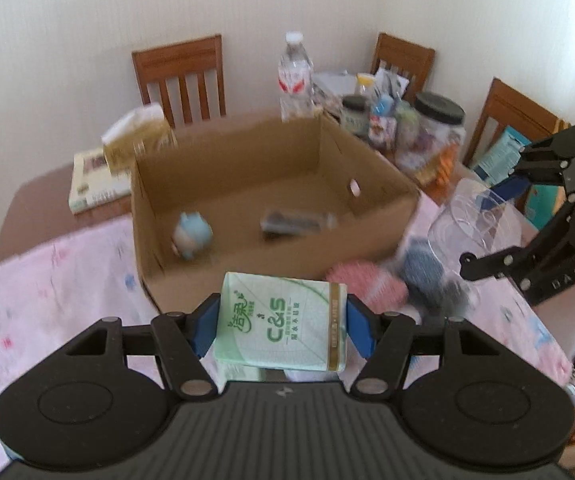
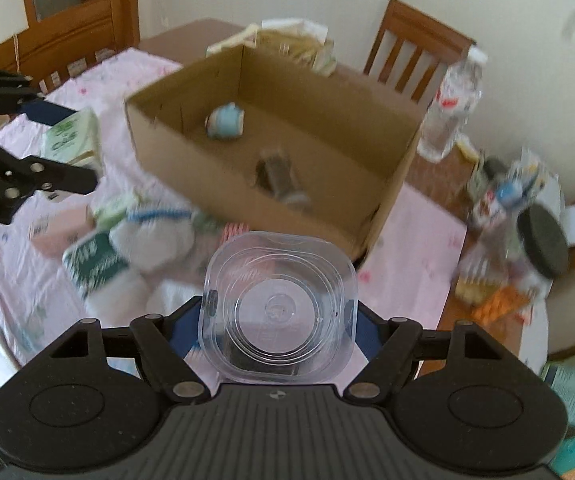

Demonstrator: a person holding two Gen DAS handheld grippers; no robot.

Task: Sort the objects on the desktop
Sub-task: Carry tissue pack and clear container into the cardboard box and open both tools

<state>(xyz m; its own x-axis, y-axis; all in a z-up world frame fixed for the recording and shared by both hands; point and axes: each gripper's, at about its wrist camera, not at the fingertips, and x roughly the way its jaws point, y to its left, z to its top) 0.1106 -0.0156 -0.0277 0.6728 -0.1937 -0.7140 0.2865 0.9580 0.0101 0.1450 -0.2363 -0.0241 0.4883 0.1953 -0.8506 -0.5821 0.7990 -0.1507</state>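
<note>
Our left gripper point(image 1: 281, 330) squeezes the green tissue pack point(image 1: 281, 326) just in front of the cardboard box point(image 1: 191, 288) (we think it goes in there). Our right gripper point(image 2: 277, 320) pinches a clear plastic tub point(image 2: 279, 308) above the counter point(image 2: 407, 240), near the box too.

A home dining room: wooden chairs point(image 1: 179, 76) around a table point(image 1: 31, 204) with a pink cloth point(image 1: 67, 280), cluttered with jars point(image 1: 439, 128), a water bottle point(image 1: 295, 76) and a book point(image 1: 91, 184), against white walls.
</note>
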